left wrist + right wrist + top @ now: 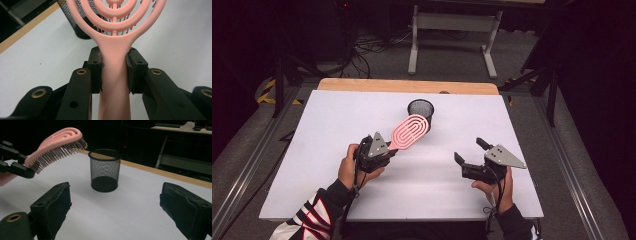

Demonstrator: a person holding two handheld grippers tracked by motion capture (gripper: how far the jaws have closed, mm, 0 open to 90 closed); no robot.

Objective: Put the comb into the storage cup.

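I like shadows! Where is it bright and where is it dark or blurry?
High view: white table bright, the room behind dark. Left gripper view: pink brush close, soft-edged. Right gripper view: mesh cup sharp, dim shadow at its base, right claw blurry.

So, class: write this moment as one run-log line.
left tool: shut on pink hairbrush handle, brush lifted, bristles down | right tool: open, empty | black mesh cup: upright on white table
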